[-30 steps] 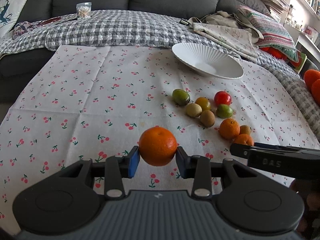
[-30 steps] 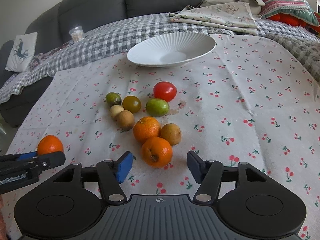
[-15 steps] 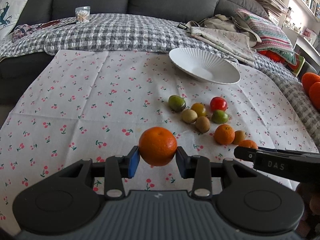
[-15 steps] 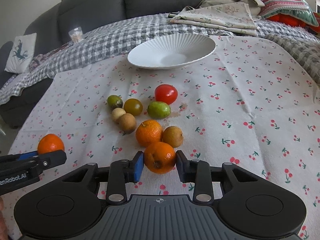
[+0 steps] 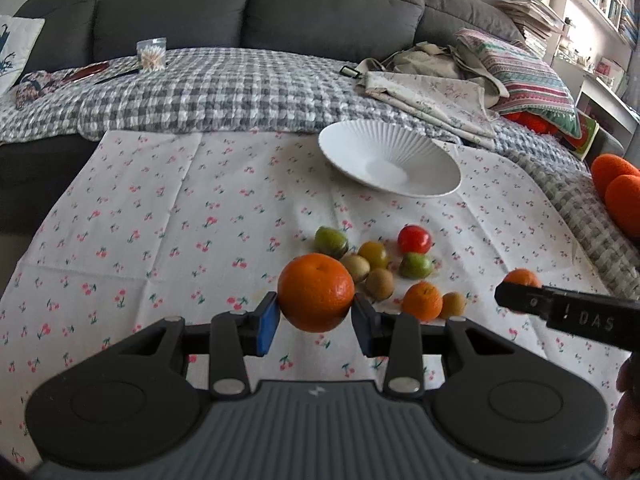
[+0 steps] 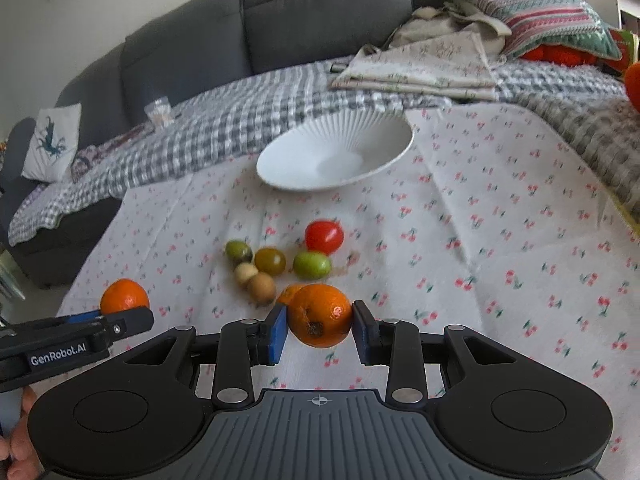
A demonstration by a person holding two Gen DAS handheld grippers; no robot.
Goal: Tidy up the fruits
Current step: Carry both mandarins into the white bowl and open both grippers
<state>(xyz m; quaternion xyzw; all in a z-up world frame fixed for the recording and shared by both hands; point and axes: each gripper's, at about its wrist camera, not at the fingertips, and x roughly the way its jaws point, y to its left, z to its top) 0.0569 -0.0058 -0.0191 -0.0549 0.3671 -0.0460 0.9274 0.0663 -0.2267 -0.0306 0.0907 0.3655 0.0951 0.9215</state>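
Observation:
My left gripper (image 5: 315, 318) is shut on an orange (image 5: 316, 291) and holds it above the cherry-print cloth. My right gripper (image 6: 320, 328) is shut on a second orange (image 6: 320, 314), lifted off the cloth; it shows in the left wrist view (image 5: 520, 278) behind the right finger. Several small fruits lie in a cluster mid-cloth: a red tomato (image 6: 324, 237), green ones (image 6: 312, 265), brown ones (image 6: 262, 287), another orange (image 5: 422, 301). An empty white ribbed bowl (image 6: 336, 158) stands beyond them.
A grey checked blanket (image 5: 224, 88) and a dark sofa (image 5: 256, 8) lie behind the cloth. Folded linens (image 6: 420, 68) and a striped pillow (image 6: 536, 16) are at the back right. A small clear container (image 5: 151, 54) sits on the blanket at the back left.
My right gripper closed on the nearest orange and lifted it off the cloth. My left gripper rose with its orange, and both views now look further over the table.

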